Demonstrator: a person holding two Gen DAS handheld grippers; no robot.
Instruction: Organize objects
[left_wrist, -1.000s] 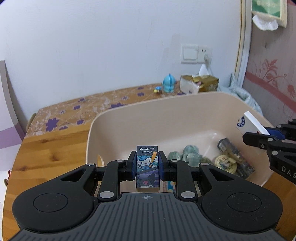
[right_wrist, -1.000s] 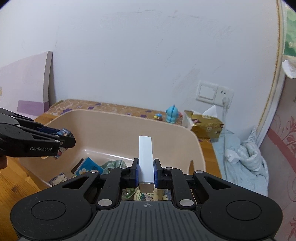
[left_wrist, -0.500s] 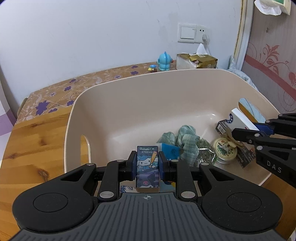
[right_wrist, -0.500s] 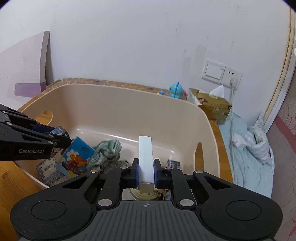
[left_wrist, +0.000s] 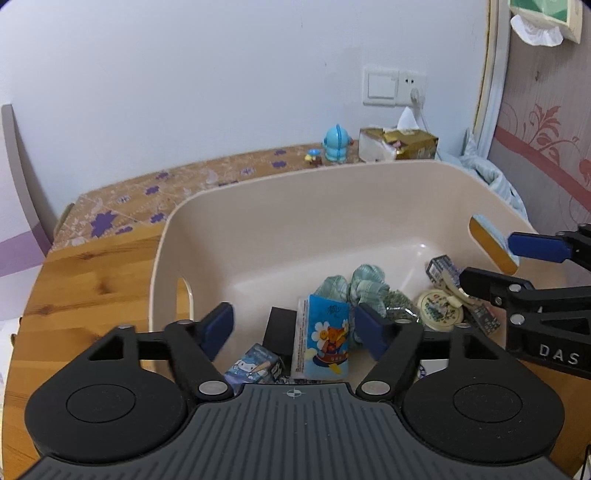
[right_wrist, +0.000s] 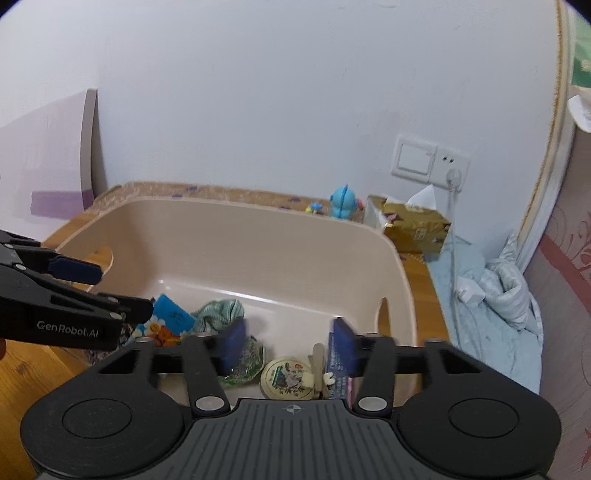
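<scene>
The wooden worktop (left_wrist: 92, 273) carried a beige plastic tub (left_wrist: 258, 221) across its centre. At about 11 o'clock from the tub, a brown cloth with purple flowers (left_wrist: 147, 192) covered the worktop's far end. At 12 o'clock, near the wall, stood a small blue figurine (left_wrist: 335, 143), and just beside it at 1 o'clock sat a gold tissue box (left_wrist: 400, 144).

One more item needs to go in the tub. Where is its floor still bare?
The beige tub has bare floor along the far wall and toward the left handle slot, behind the green cloth. The near side is crowded: cartoon box, tissue pack, round tin.
</scene>
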